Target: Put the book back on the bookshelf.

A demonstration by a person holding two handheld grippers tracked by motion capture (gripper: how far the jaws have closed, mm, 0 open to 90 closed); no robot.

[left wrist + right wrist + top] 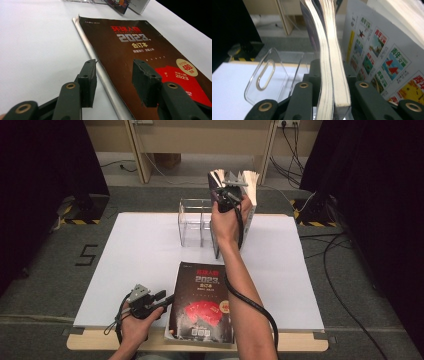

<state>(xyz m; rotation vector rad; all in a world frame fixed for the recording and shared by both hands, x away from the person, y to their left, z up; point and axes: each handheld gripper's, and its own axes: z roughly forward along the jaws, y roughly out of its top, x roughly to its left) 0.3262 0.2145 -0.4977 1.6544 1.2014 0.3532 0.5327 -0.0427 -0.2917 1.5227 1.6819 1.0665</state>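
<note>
Right gripper view: right gripper pinches two upright books by their edges (beside the clear rack, above the table's far side), while left gripper, jaws spread, straddles the flat magazine edge.

A white rectangular table top fills the middle of the high view. Grey carpet floor lies around it. Black cables run at the right side, pale wooden frame legs at top.
</note>
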